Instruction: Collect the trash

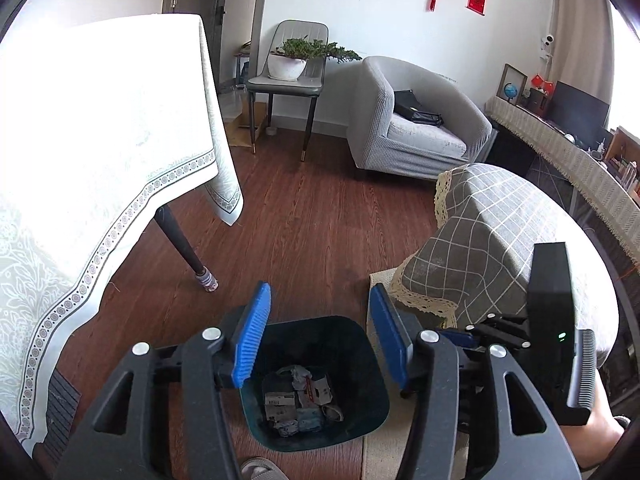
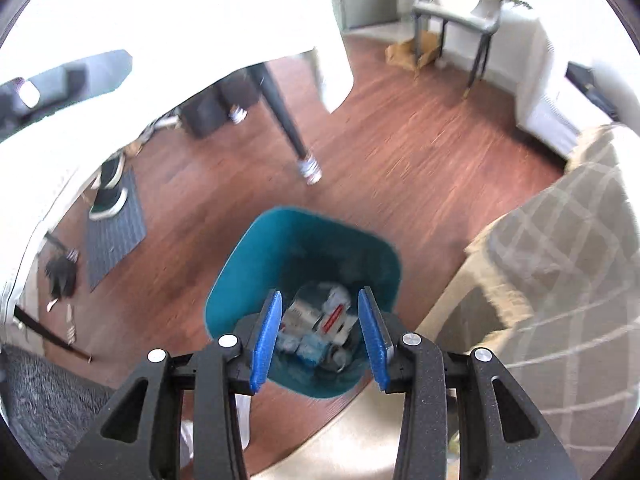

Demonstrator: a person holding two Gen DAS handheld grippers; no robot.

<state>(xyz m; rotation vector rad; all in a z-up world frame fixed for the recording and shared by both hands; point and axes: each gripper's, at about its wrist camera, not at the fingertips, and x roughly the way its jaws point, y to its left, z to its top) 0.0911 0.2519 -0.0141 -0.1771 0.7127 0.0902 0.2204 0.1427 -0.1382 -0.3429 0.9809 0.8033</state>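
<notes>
Two fisheye views look down along handheld grippers toward a wooden floor [image 1: 320,216] in a living room.

In the left wrist view, the left gripper [image 1: 320,336] fills the bottom of the frame, its two blue-padded fingers [image 1: 252,336] standing apart with nothing between them. Directly below the gap, at lower centre, sits a dark teal trash bin [image 1: 360,420] on the floor. Crumpled paper and packaging trash [image 1: 300,400] lies in the bottom of the bin. At lower right, part of the right gripper [image 1: 560,332] shows as a black block with a small green light. A table with a pale patterned cloth [image 1: 100,160] takes up the left side. A checked grey sofa cover [image 1: 492,240] is at right, a grey armchair [image 1: 416,120] at upper centre, and a chair holding a potted plant [image 1: 288,64] stands beside it.

In the right wrist view, which is somewhat blurred, the right gripper [image 2: 320,336] occupies the bottom centre, its blue fingers [image 2: 266,336] also apart and empty. Between and beyond them is the same teal bin [image 2: 256,264], with the trash [image 2: 320,320] inside it. A table leg [image 2: 284,112] stands above the bin in the frame, and a dark mat with shoes [image 2: 116,224] lies at left.
</notes>
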